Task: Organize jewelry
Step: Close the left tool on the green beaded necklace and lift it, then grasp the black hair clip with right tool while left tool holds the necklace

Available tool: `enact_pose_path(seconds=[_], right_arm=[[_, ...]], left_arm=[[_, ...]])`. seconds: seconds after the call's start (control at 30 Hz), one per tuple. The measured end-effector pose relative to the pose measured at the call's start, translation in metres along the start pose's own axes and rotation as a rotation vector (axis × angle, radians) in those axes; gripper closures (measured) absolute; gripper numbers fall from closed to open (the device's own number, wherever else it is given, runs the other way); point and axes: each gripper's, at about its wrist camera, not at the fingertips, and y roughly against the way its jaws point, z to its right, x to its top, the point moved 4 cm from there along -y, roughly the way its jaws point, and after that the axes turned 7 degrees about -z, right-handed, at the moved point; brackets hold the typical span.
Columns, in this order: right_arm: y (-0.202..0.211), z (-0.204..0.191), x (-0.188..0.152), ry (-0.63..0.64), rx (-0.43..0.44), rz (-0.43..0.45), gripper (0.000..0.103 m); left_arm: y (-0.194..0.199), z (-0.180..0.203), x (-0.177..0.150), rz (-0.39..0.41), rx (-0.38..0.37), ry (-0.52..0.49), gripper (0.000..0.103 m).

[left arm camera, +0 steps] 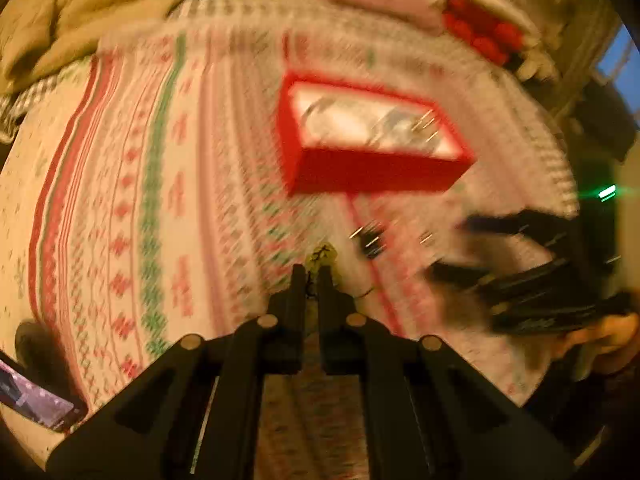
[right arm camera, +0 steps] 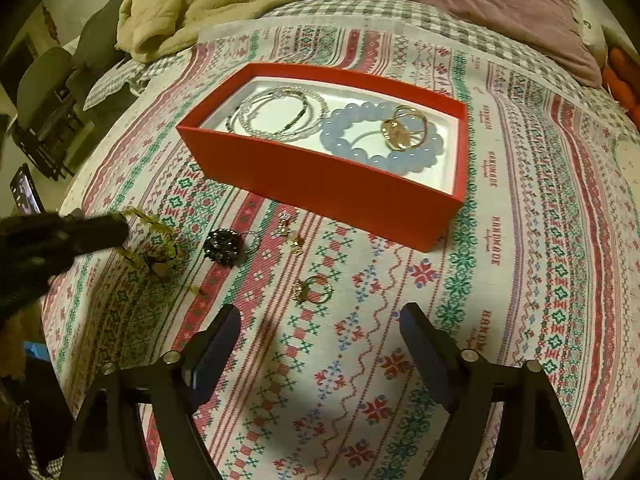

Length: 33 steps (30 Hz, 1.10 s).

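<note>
A red box (right arm camera: 332, 184) stands on the patterned cloth and holds bead bracelets (right arm camera: 276, 114), a blue bead bracelet (right arm camera: 348, 148) and gold rings (right arm camera: 404, 132). It also shows, blurred, in the left wrist view (left arm camera: 360, 172). My left gripper (left arm camera: 312, 272) is shut on a yellow-green beaded necklace (left arm camera: 324, 254), which hangs from it to the cloth in the right wrist view (right arm camera: 158, 248). My right gripper (right arm camera: 318, 316) is open and empty, just short of a gold ring (right arm camera: 314, 288). A black brooch (right arm camera: 222, 246) and small gold earrings (right arm camera: 290, 234) lie on the cloth.
A yellow quilt (right arm camera: 192, 4) and a pink pillow (right arm camera: 460, 4) lie behind the box. A phone (right arm camera: 26, 194) stands at the left bed edge. Red objects (left arm camera: 480, 32) sit at the far right.
</note>
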Motion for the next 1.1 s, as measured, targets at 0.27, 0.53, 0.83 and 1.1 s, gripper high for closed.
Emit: enact_pose_path(seconds=[0.27, 0.53, 0.83, 1.1], right_arm=[[0.005, -0.016, 0.010, 0.043, 0.036, 0.044, 0.025], [-0.002, -0.029, 0.017, 0.081, 0.072, 0.041, 0.037], [0.019, 0.008, 0.018, -0.003, 0.060, 0.073, 0.038], [0.026, 0.018, 0.024, -0.040, 0.095, 0.089, 0.047]], left_arm=[[-0.011, -0.012, -0.008, -0.015, 0.038, -0.013, 0.064], [-0.028, -0.018, 0.002, -0.041, 0.040, 0.023, 0.071], [-0.014, -0.028, 0.007, 0.005, 0.069, 0.066, 0.097], [0.014, -0.027, 0.014, 0.090, 0.059, 0.076, 0.097]])
